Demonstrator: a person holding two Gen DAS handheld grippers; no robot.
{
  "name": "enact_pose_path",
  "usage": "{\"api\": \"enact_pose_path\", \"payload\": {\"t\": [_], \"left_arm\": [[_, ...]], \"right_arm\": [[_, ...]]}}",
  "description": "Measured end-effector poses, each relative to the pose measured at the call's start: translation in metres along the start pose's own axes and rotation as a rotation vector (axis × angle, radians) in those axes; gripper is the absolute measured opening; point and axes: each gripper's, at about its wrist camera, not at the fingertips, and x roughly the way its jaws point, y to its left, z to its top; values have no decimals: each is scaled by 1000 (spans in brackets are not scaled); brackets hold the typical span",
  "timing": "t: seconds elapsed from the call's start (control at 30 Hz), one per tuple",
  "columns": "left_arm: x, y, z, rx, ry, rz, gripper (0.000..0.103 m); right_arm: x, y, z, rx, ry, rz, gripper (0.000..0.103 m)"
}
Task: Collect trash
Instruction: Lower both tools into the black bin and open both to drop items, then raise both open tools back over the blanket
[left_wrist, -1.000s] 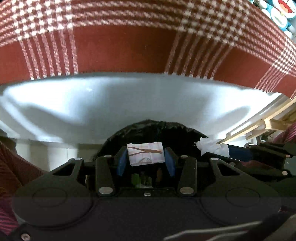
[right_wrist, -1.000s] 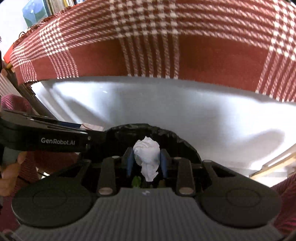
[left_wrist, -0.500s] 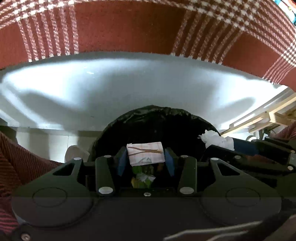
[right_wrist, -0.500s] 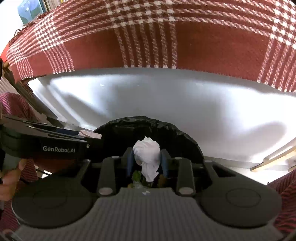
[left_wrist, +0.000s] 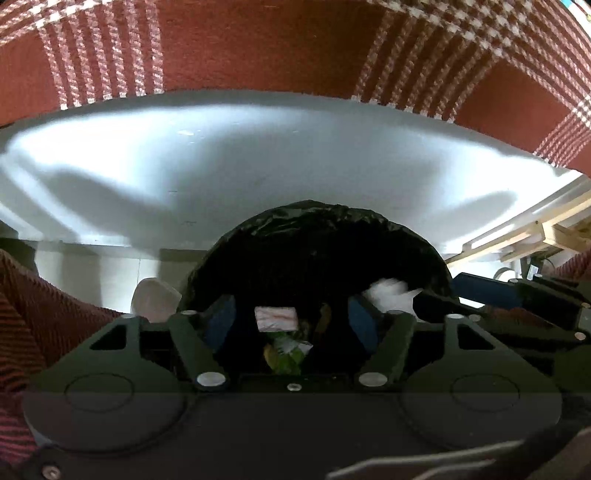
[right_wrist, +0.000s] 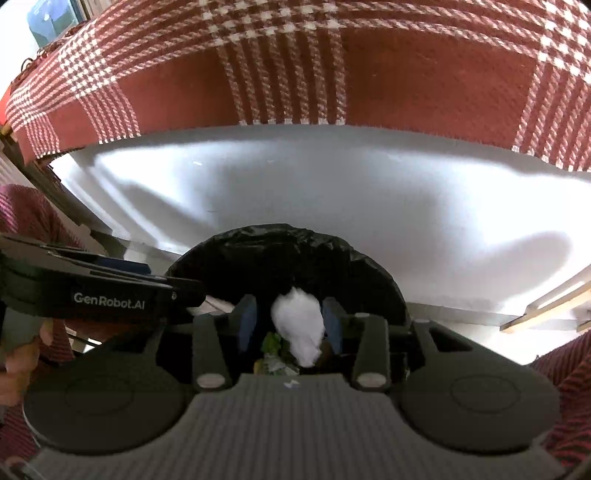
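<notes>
Left claw (left_wrist: 291, 319) spread above black-lined bin (left_wrist: 317, 236), paper scrap (left_wrist: 276, 318) loose between, right claw (right_wrist: 290, 325) around tissue wad (right_wrist: 299, 325)

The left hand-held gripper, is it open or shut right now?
Open. The left hand-held gripper has its blue pads spread wide, and the paper scrap sits loose between them, touching neither, over the bin.

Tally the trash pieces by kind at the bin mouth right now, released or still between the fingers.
Folded paper scrap: 1, falling free
White crumpled tissue: 1, between the fingers, grip unclear
Green and yellow scraps already in the black-lined bin: too jumbled to count
Total distinct pieces: 2
</notes>
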Motion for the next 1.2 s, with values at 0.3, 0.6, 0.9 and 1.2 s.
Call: {"api": "enact_pose_path", "payload": {"t": [0.3, 0.6, 0.9, 1.2], "left_arm": [[-18, 1, 7, 19, -46, 22, 77], [-95, -8, 43, 117, -269, -33, 83], [-159, -8, 96, 131, -547, -104, 92], [-134, -19, 167, 152, -655, -83, 94]], "right_arm": [[-7, -2, 4, 17, -31, 3, 68], [-61, 6, 40, -92, -219, -30, 76], [-132, 11, 90, -208, -520, -97, 85], [-120, -6, 140, -296, -589, -256, 90]]}}
